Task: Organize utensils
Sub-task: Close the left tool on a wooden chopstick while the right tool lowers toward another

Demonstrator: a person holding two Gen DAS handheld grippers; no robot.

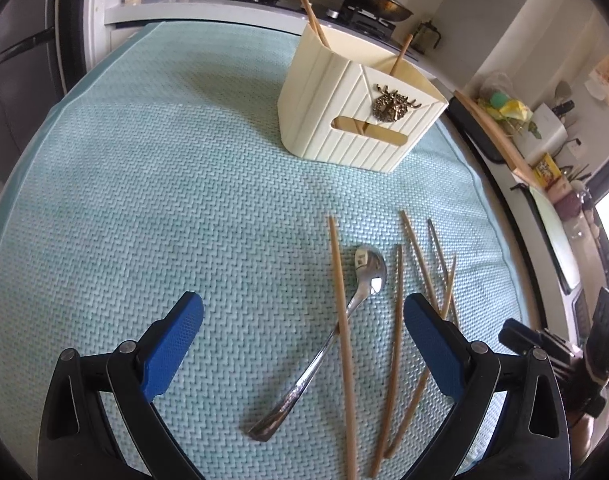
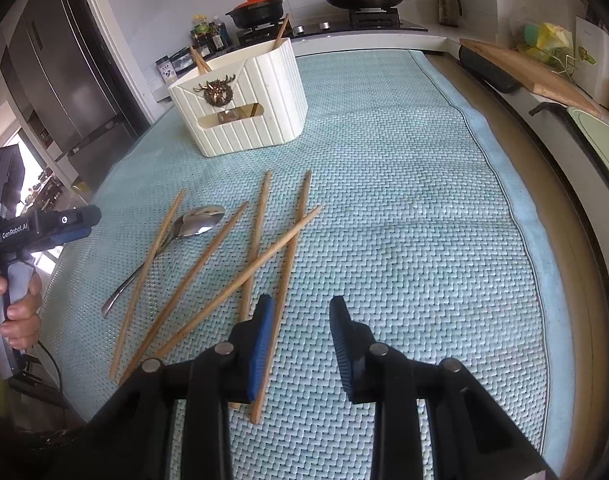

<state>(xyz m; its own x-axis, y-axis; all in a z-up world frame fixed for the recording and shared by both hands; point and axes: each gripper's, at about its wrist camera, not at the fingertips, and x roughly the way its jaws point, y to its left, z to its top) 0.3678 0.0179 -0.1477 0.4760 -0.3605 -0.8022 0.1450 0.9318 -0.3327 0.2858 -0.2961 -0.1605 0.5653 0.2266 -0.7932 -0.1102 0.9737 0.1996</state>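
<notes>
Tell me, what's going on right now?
Left gripper open over spoon. Right gripper open, empty. Five chopsticks loose on mat, three in holder. Nothing blocking.

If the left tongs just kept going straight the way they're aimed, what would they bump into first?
Probably the metal spoon. The left tongs stand wide open, angled down at the mat, and the spoon and one chopstick crossing its handle lie between the tips. Depth is hard to judge.

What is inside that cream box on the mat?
Three wooden chopsticks stick up out of the cream box, leaning on its walls. The front slot shows a bit of the inside; the walls hide the rest, so I can't tell what else is there.
</notes>
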